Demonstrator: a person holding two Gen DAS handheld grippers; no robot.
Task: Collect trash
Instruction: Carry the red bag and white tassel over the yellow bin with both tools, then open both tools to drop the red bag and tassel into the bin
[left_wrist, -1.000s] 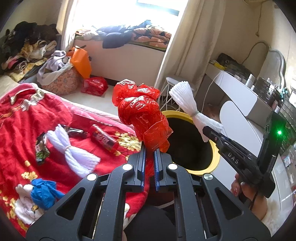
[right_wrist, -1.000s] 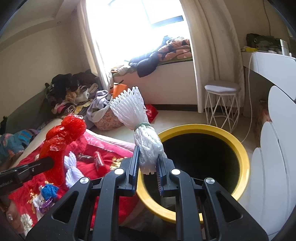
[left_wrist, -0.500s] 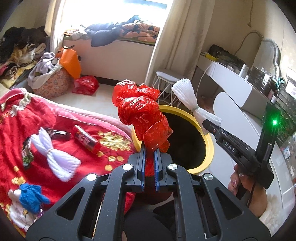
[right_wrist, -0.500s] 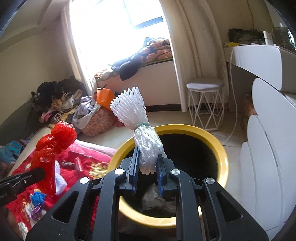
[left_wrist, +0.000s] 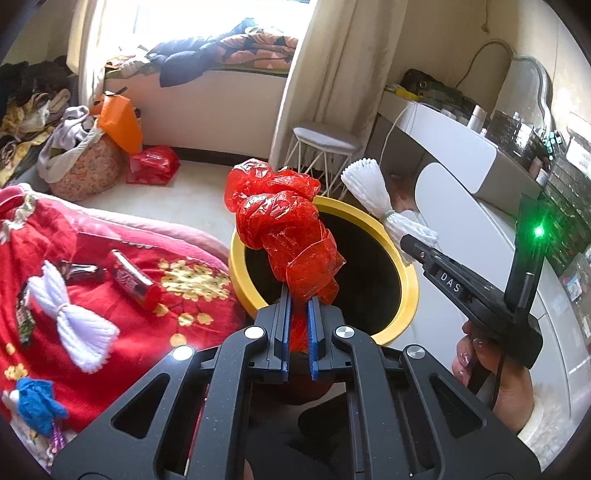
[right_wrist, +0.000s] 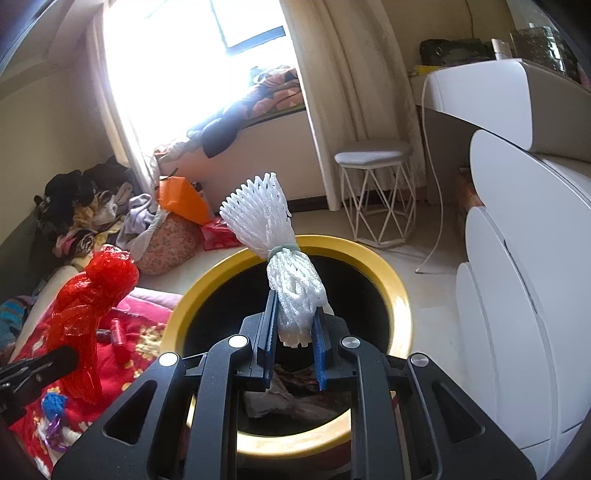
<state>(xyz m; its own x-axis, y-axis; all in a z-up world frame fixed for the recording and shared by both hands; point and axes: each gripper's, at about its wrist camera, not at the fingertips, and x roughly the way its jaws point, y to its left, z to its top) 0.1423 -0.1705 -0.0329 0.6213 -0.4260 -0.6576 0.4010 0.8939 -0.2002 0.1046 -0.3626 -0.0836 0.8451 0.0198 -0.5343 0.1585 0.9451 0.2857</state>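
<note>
On the left, a red blanket (left_wrist: 122, 317) has small trash lying on it: a white foam net (left_wrist: 70, 317), a blue scrap (left_wrist: 37, 402) and a red wrapper (left_wrist: 135, 278). In the middle, the left gripper (left_wrist: 298, 317) has its jaws squeezed tight on a crumpled red plastic bag (left_wrist: 284, 229), which sticks up just over the near rim of the yellow bin (left_wrist: 406, 266). To the right, the right gripper (right_wrist: 293, 332) pinches a white foam net tied with a green band (right_wrist: 273, 243), holding it above the bin's dark opening, where some trash (right_wrist: 291, 398) lies at the bottom.
</note>
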